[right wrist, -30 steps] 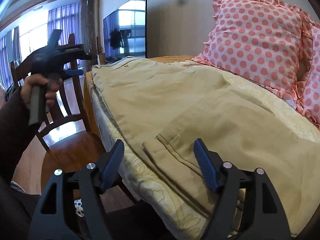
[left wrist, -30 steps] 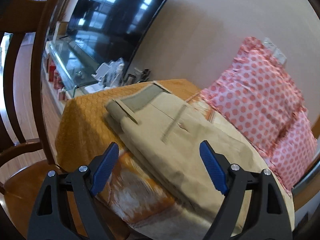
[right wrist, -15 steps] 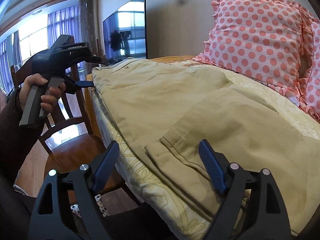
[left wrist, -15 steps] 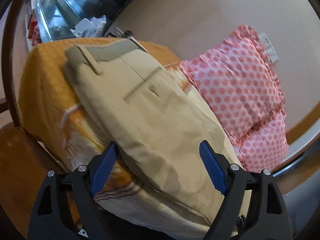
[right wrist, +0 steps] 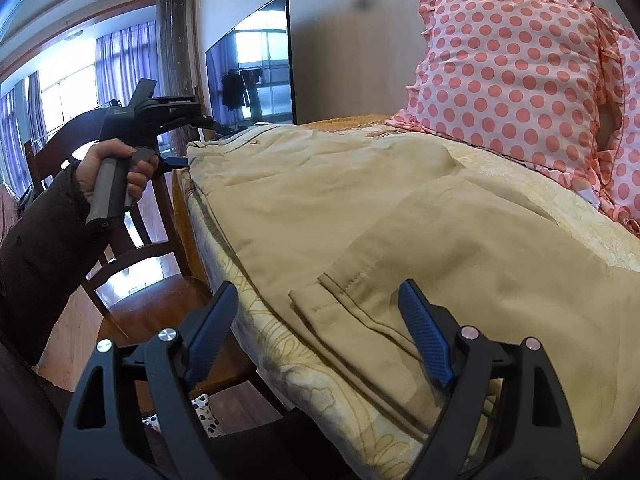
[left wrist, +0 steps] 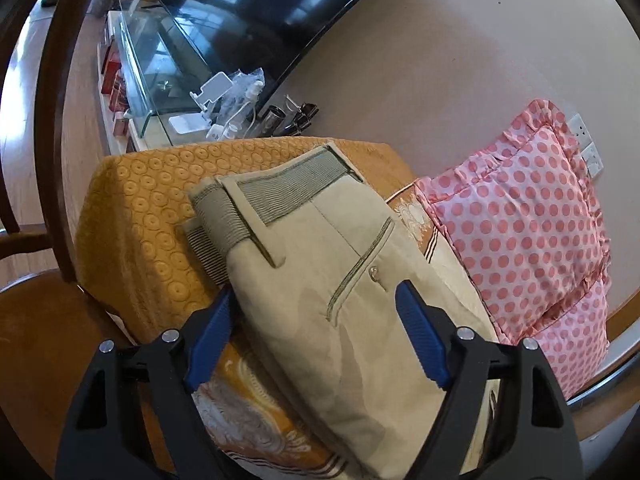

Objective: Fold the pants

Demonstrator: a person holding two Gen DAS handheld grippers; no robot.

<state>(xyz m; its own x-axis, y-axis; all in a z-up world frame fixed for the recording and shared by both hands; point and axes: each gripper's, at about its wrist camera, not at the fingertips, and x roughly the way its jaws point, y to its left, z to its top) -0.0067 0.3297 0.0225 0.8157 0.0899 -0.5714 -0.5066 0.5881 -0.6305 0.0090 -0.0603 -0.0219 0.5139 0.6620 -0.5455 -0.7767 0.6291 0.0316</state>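
Observation:
Khaki pants (left wrist: pixel 320 280) lie folded lengthwise on the bed, waistband (left wrist: pixel 280 192) toward the orange bed end. My left gripper (left wrist: pixel 316 336) is open, its blue pads astride the near edge of the pants below the waistband and back pocket. In the right wrist view the pants (right wrist: pixel 360 208) stretch along the bed, with the leg hems (right wrist: pixel 332 292) lying near the bed's edge. My right gripper (right wrist: pixel 320 328) is open, just in front of the hems. The left gripper (right wrist: pixel 176 160) shows there at the waistband end, held by a hand.
Pink polka-dot pillows (left wrist: pixel 520 220) (right wrist: pixel 508 68) lean against the wall behind the pants. A wooden chair (right wrist: pixel 132 248) stands by the bed's edge. A TV (left wrist: pixel 260 8) and a glass stand with clutter (left wrist: pixel 168 80) lie beyond the bed end.
My left gripper has swung and closed in on the waistband end of the pants, pads now astride the fabric edge. My right gripper has edged closer to the leg hems.

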